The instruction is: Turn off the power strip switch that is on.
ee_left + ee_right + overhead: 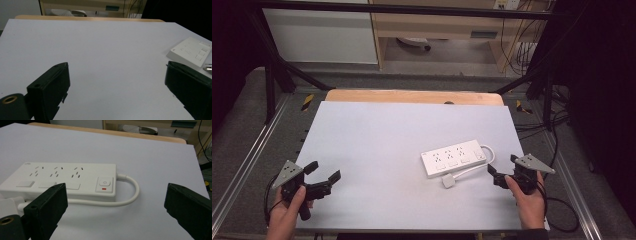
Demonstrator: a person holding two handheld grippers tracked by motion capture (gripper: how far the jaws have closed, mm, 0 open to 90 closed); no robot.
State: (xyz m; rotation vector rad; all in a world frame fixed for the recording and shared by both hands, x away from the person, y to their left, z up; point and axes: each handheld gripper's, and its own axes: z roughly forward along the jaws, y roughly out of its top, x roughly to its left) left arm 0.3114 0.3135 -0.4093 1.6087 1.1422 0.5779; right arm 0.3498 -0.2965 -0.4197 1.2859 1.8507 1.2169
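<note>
A white power strip (453,158) lies on the pale table sheet, right of the middle, its cable (486,161) looping back to a white plug (448,181) in front of it. In the right gripper view the power strip (62,178) shows its sockets and a switch with a red mark, just beyond the jaws. My right gripper (503,169) is open with nothing between its jaws, a short way right of the strip, held by a hand. My left gripper (323,171) is open and empty near the front left edge; its view has the power strip (192,51) far to the right.
The pale sheet (377,150) covers a wooden table (412,96) whose far edge shows behind it. Metal frame rails (242,170) run along both sides. Cables (557,125) lie on the floor to the right, and a shelf unit (437,30) stands beyond.
</note>
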